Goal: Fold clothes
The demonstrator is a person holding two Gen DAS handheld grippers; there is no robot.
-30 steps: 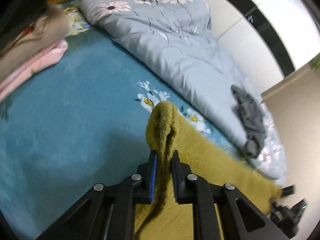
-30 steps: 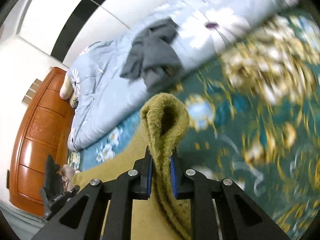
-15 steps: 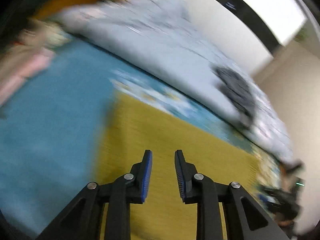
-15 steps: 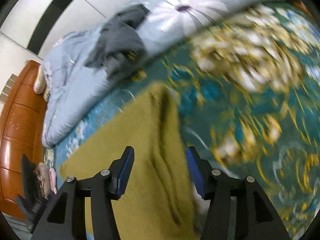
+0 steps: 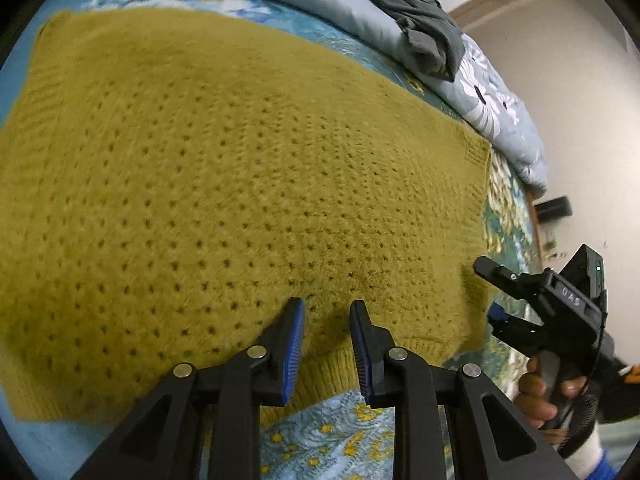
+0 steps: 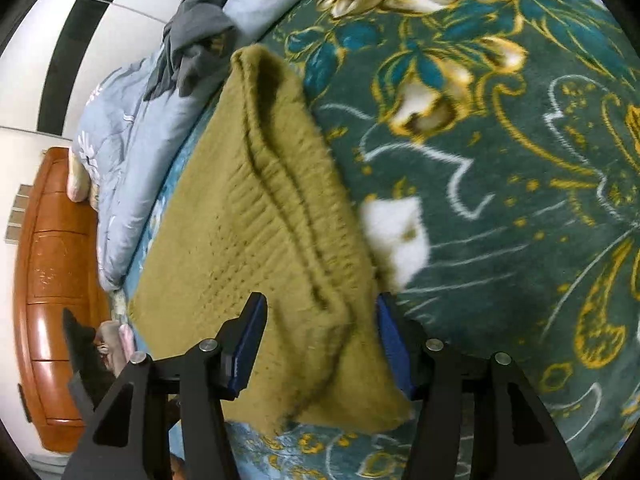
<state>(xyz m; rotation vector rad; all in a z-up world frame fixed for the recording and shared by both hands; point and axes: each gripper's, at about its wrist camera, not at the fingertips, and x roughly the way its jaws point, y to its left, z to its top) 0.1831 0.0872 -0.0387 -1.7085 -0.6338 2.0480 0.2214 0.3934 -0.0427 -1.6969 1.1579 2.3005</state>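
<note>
While the mustard-yellow knitted sweater [image 5: 224, 168] lies spread flat on the floral bedspread [image 6: 520, 128], both tools hang over it with nothing in their grip. The left hand-held gripper [image 5: 326, 322] hovers just above the sweater's near edge, its blue-padded fingers [image 5: 294, 340] parted by a narrow gap and no cloth between them. From that camera the sweater fills most of the view, an open knit dotted with small holes, its ribbed hem running along the near side.

The right hand-held gripper [image 6: 320, 332] stands with its jaws wide, one on either side of the sweater's ribbed end, which is bunched into a long ridge. Whether the pads actually brush the wool I cannot tell (the fabric comes very close to both). In the left view this same tool [image 5: 492, 292] shows at the sweater's right edge, held in the person's right hand [image 5: 548, 392], jaws apart.

Beyond the sweater's far edge a pale grey-blue quilt [image 5: 492, 108] with white flowers lies heaped along the bed, and a dark grey garment [image 5: 420, 28] is crumpled on top of it. Further along from the sweater, past the quilt, stands an orange-brown wooden headboard [image 6: 52, 264] against the white wall. A pinkish bundle of cloth [image 6: 116, 340] sits near the sweater's far corner in the right view.
</note>
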